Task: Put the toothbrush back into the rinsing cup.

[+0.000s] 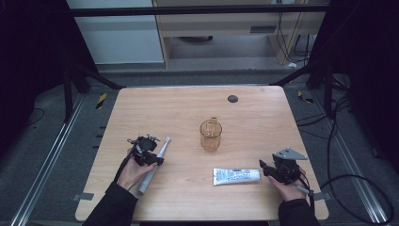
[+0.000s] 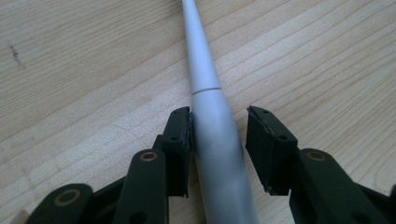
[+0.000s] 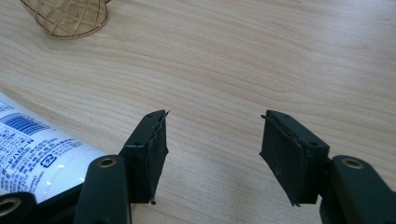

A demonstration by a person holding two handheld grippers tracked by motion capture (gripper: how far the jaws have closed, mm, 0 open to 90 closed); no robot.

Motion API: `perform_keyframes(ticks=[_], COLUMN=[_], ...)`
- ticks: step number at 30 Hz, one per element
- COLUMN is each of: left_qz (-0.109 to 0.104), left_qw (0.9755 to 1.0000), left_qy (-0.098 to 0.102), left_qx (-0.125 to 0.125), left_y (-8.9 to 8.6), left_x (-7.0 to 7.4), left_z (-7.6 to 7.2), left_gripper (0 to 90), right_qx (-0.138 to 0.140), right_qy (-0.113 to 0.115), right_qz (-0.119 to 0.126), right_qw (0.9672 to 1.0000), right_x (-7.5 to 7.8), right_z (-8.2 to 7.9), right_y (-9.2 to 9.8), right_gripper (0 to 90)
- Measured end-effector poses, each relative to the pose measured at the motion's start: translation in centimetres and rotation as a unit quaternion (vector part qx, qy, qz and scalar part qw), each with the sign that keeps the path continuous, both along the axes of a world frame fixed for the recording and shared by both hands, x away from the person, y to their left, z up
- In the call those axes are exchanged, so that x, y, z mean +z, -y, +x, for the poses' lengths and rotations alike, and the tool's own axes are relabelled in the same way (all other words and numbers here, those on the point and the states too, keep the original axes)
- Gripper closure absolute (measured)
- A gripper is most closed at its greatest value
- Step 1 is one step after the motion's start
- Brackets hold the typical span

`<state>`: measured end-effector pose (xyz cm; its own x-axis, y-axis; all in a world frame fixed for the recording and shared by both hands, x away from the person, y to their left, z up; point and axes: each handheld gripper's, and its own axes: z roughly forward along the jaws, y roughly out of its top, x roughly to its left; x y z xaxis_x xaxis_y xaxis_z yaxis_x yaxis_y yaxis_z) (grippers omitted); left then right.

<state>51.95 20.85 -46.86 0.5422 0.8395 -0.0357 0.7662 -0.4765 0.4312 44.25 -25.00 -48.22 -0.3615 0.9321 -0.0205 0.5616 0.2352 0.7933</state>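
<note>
A white electric toothbrush (image 1: 147, 179) lies slanted on the wooden table (image 1: 188, 103) at the front left, its head pointing away to the right. My left gripper (image 1: 151, 154) straddles its handle. In the left gripper view the toothbrush (image 2: 203, 70) runs between the jaws of the left gripper (image 2: 219, 114): one pad touches the handle, the other stands off with a gap. A white toothpaste tube (image 1: 235, 175) lies flat at the front right. My right gripper (image 1: 263, 167) is just right of the tube's end, and in its own view the right gripper (image 3: 215, 116) is open over bare wood, with the tube (image 3: 32, 144) beside one jaw.
An amber patterned glass (image 1: 210, 134) stands upright at the table's middle, and its base (image 3: 67, 16) appears at the top left of the right gripper view. A small black disc (image 1: 232, 98) sits near the far edge. Dark frame struts and cables flank the table.
</note>
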Motion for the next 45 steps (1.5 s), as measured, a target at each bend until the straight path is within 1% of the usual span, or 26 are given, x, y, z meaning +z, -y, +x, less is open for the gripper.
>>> perform_keyframes(ticks=[4, 20, 24, 25, 29, 34, 39, 45], left_qz=[0.002, -0.003, 0.003, 0.004, 0.009, 0.013, 0.004, -0.014], left_qw=[1.0, 0.9999, 0.9999, 0.9999, 0.9998, 0.9998, 0.9999, 0.9995], left_qy=[-0.004, -0.011, -0.014, -0.014, -0.015, -0.009, 0.003, 0.026], left_qx=[0.002, 0.004, 0.0, -0.002, -0.009, -0.012, -0.012, -0.013], left_y=[0.0, -0.1, 0.1, 0.1, 0.1, 0.0, -0.3, -0.6], left_x=[-0.1, -0.1, -0.1, -0.1, 0.0, 0.1, 0.8, 1.9], left_z=[0.1, 0.2, 0.3, 0.4, 0.4, 0.3, 0.1, -0.5], left_gripper=[62.6, 66.5, 66.9, 67.0, 67.2, 67.3, 67.3, 67.4], right_qx=[0.0, -0.001, -0.001, -0.002, -0.001, -0.002, -0.002, -0.001], right_qy=[-0.001, 0.0, 0.001, -0.002, 0.0, 0.0, 0.001, 0.002], right_qz=[0.0, 0.0, 0.0, 0.004, 0.001, 0.001, 0.002, 0.0], right_qw=[1.0, 1.0, 1.0, 1.0, 1.0, 1.0, 1.0, 1.0], right_x=[0.0, 0.0, 0.0, 0.1, 0.0, 0.0, 0.0, 0.1], right_z=[0.0, 0.0, 0.0, 0.0, 0.0, 0.0, 0.0, 0.0], right_y=[0.0, 0.1, 0.1, 0.1, 0.2, 0.2, 0.2, 0.2], right_gripper=[40.5, 40.6, 40.6, 40.6, 40.6, 40.6, 40.6, 40.6])
